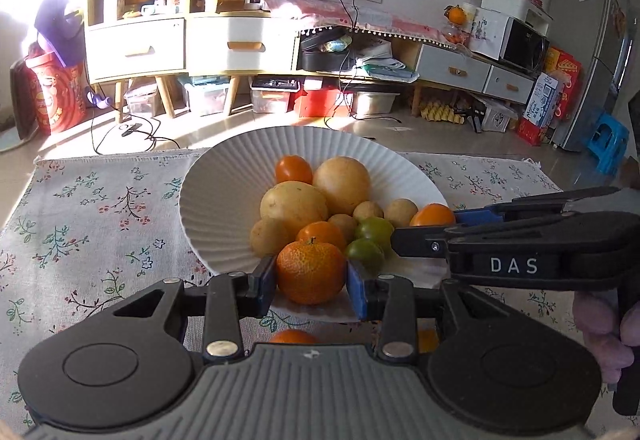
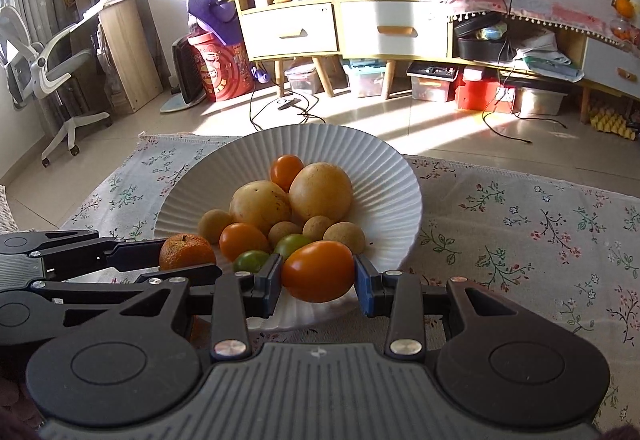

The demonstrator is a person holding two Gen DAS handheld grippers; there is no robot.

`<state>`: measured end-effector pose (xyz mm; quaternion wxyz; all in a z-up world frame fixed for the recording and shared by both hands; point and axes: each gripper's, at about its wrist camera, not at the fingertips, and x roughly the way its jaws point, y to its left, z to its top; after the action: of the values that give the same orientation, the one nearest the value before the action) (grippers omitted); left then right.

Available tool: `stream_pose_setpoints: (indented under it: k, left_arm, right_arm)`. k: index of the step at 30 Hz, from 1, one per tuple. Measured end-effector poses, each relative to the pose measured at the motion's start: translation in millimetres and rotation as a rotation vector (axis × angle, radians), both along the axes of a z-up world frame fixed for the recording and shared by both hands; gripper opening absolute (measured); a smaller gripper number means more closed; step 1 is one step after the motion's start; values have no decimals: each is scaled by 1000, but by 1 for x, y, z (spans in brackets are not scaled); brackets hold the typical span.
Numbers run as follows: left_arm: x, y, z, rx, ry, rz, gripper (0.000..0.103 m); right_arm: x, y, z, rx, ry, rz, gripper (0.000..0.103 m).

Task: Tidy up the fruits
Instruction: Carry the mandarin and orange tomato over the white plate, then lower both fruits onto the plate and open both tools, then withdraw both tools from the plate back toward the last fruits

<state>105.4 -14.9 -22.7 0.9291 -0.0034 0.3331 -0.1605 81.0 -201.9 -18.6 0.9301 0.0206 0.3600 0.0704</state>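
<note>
We are gripping a rough-skinned orange mandarin [image 1: 311, 270] between the blue pads of our left hand-held gripper [image 1: 312, 280], and a smooth oval orange tomato [image 2: 319, 271] in our right hand-held gripper [image 2: 319, 282]. Both are hanging over the near rim of the white ribbed ceramic plate [image 2: 384, 176], which is holding yellow, orange and green fruits on the floral-clothed worktop [image 2: 520, 232].

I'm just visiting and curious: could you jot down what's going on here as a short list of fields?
setting: white ribbed bowl on a floral tablecloth
left gripper: shut on a mandarin
right gripper: shut on an orange tomato
position: both at the bowl's near rim
bowl contents: two large yellow fruits, small brown, orange and green ones
</note>
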Motion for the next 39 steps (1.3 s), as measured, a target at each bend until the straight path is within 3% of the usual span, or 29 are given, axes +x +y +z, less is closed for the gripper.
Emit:
stream_pose_setpoints:
  k: [12,18,20,24,29,39]
  left_arm:
    - [1,5,0,-22,-5,-29,30]
    - [1,7,3,-35,3,-24,42]
    - [-1,8,6,-28,1,-30,50]
    - [-4,7,11,-11,-2,-38,56]
    - [-13,8,17,31,-7,-37,65]
    - [-26,11,24,73,4,-37,73]
  right_arm:
    - [1,5,-2,-11,-6,7,35]
    - [1,3,2,6,-12,-10,37]
    - [0,0,4,14,-17,-25,40]
    - [-5,-3,10,21,-31,-49,54]
    - [-12,-5,15,26,-21,-67,59]
    - [-28,1,22,16,-14,-87,70]
